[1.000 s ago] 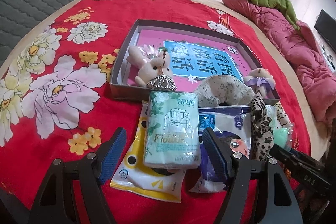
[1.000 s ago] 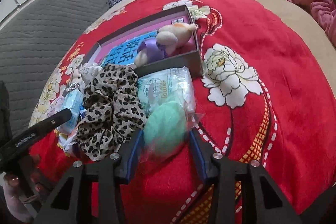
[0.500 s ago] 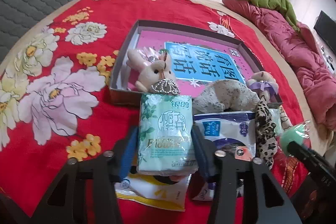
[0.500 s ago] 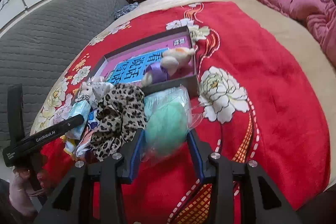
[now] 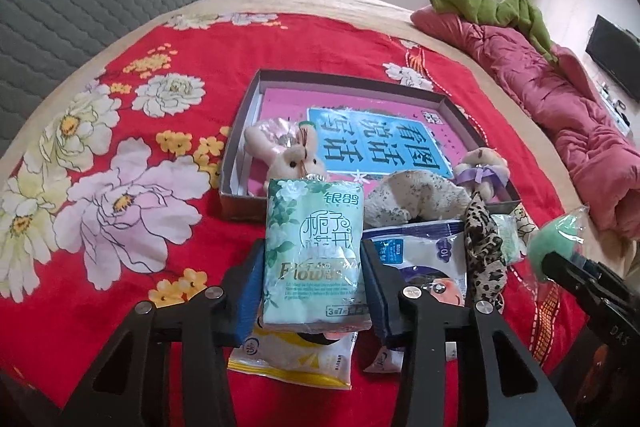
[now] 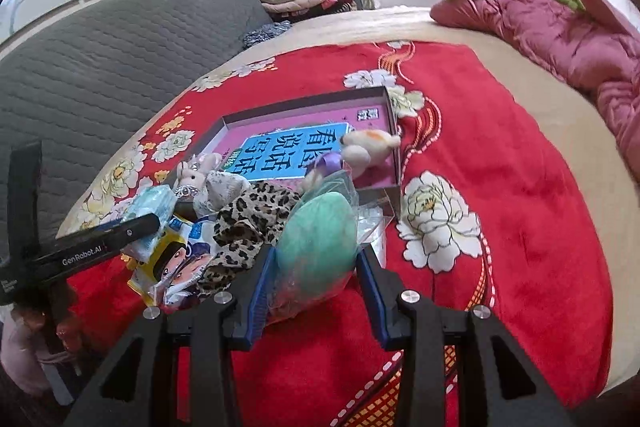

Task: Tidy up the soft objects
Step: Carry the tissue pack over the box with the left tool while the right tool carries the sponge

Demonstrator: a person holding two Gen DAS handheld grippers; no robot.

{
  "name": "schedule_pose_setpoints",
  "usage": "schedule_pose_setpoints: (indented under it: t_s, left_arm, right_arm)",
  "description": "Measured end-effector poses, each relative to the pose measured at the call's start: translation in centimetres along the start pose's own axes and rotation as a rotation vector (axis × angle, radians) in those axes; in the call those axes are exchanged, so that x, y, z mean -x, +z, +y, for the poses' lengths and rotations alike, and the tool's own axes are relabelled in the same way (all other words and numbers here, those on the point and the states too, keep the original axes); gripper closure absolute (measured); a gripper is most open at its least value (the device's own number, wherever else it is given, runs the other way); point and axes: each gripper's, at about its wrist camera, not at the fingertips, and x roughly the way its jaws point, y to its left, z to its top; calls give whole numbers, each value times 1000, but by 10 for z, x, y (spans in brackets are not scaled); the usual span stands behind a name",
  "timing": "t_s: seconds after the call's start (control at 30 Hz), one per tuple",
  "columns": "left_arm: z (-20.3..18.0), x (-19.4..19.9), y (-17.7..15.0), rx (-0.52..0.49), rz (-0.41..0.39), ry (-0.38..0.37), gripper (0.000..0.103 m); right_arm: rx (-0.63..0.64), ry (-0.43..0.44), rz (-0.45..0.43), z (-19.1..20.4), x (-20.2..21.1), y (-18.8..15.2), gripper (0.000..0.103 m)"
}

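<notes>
Bedroom, bed w/ red floral blanket (image 5: 140, 287); shallow cardboard box (image 5: 344, 77) sits mid-blanket, pink/blue picture book lining it, plush bunny (image 5: 290, 157) in its near corner, small plush bear (image 5: 482, 165) at the other near corner.

Left hand-held gripper (image 5: 314, 289): jaws have just been closing and now pinch the mint tissue pack (image 5: 314, 251) by its long sides, pack upright between the pads, over a yellow snack pouch (image 5: 292, 359) on the blanket, just short of the box.

Right hand-held gripper (image 6: 316, 291): pinching a green sponge ball in clear wrap (image 6: 318, 239), raised off the blanket next to the leopard scrunchie (image 6: 252, 223).

Step in hand, as I read it: carry both into the box. To do it well: keep the squeeze light, both items crush easily and the wrap looks slippery. Lift the tissue pack clear of the box wall, aim for bare book away from the bunny. Take the ball in from the bear side, arms well apart so they don't cross.
</notes>
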Motion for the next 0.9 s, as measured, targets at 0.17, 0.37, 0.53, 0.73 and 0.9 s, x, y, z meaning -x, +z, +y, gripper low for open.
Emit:
schedule_pose_setpoints:
  t_s: [0.17,0.37,0.53,0.73,0.9]
  left_arm:
    - [0,8,0,-3,-25,13,57]
    - [-5,19,-3,-4,-20,-5,57]
    - [-11,33,-4,-18,-33,-6,57]
    - [-14,41,-1,-17,-54,-2,57]
    - [-13,46,1,-16,-47,7,57]
  right_arm:
    - [41,13,-38,6,7,5,61]
    - [54,34,-64,9,13,9,62]
    - [86,35,-112,10,22,15,62]
    - [76,68,-127,7,25,19,62]
    - [88,87,-140,7,26,22,62]
